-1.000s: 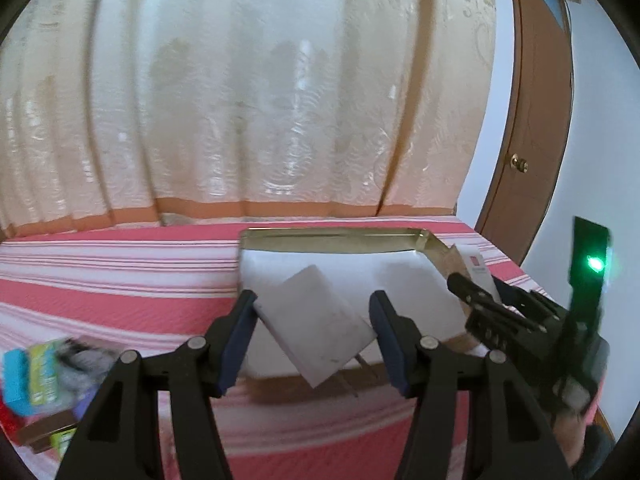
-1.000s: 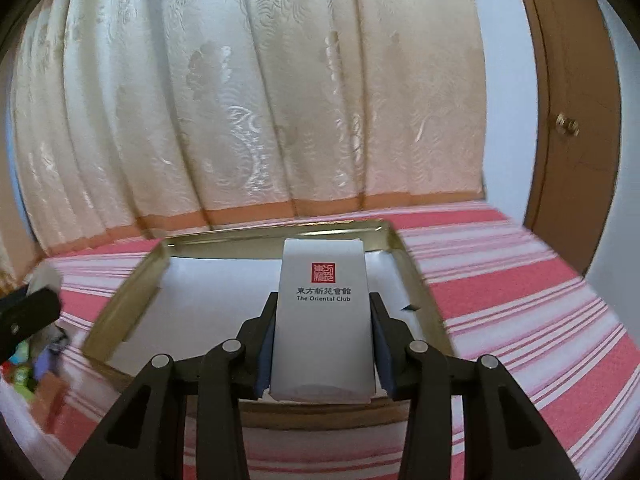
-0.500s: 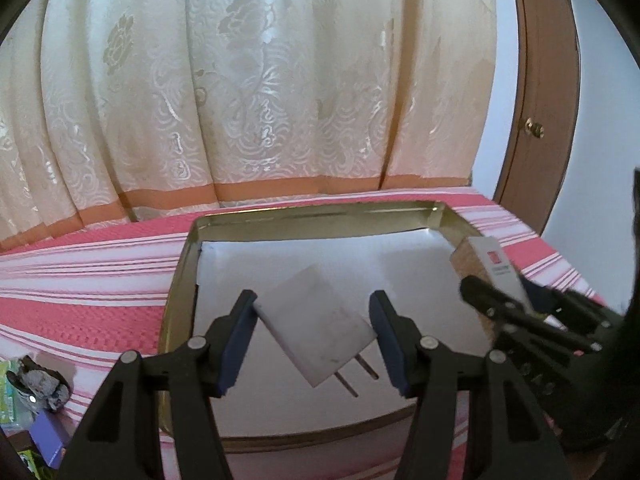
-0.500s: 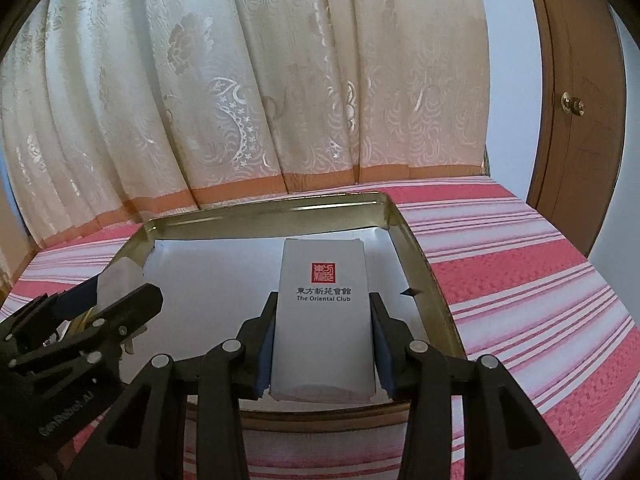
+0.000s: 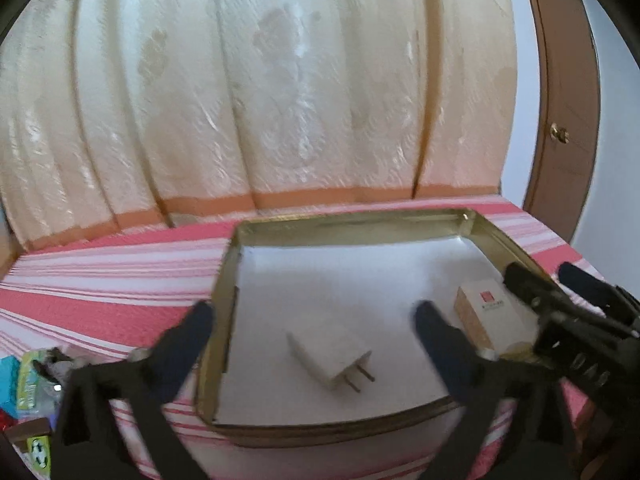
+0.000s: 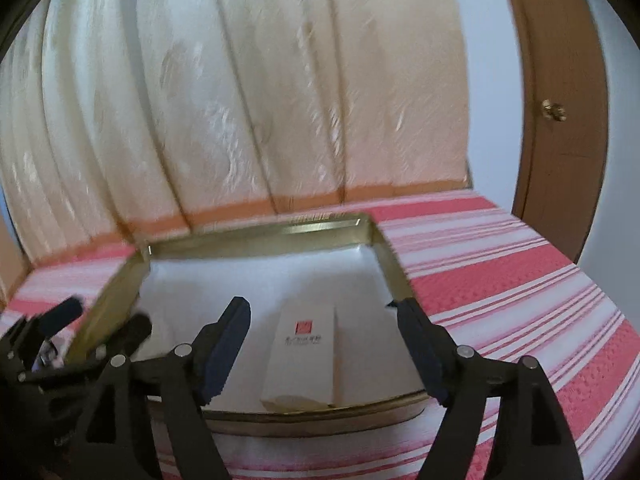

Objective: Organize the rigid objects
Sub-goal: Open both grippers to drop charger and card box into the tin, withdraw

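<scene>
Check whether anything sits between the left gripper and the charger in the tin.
Nothing visible does. The left gripper is open, and the charger lies alone on the white liner of the tin, between the fingers. The small box lies apart, off to the right.

Both wrist views look forward from close above the near rim of the gold tin [image 5: 420,218] [image 6: 256,236], facing the curtain [image 5: 256,92]. They share the tin's white floor.
</scene>
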Demonstrator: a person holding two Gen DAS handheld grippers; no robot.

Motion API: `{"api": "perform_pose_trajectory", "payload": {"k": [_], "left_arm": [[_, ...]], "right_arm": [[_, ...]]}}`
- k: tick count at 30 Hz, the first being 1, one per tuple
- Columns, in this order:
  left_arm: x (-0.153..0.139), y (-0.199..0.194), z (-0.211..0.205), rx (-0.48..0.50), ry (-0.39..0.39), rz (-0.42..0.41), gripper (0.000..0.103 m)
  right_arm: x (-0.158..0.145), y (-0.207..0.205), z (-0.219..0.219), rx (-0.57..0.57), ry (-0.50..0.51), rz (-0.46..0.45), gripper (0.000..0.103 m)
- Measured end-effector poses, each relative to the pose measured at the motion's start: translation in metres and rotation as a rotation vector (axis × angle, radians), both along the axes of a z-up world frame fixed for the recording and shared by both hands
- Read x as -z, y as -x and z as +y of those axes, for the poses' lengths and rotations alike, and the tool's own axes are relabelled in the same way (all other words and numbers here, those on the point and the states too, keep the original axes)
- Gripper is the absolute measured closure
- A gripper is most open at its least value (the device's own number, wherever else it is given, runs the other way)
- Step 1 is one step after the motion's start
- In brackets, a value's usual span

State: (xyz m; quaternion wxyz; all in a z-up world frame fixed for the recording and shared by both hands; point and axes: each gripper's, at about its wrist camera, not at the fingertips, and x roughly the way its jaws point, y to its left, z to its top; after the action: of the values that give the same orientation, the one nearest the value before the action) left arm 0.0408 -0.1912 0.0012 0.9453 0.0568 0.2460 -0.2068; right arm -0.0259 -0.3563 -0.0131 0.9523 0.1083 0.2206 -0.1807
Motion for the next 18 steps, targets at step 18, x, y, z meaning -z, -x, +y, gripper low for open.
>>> {"api": "perform_pose_trajectory", "payload": {"k": [18], "left_arm": [[-0.003,0.017,0.023,0.001,0.024,-0.007,0.0]], "right_arm": [[-0.012,0.024,0.003,0.098,0.033,-0.133,0.021]]}}
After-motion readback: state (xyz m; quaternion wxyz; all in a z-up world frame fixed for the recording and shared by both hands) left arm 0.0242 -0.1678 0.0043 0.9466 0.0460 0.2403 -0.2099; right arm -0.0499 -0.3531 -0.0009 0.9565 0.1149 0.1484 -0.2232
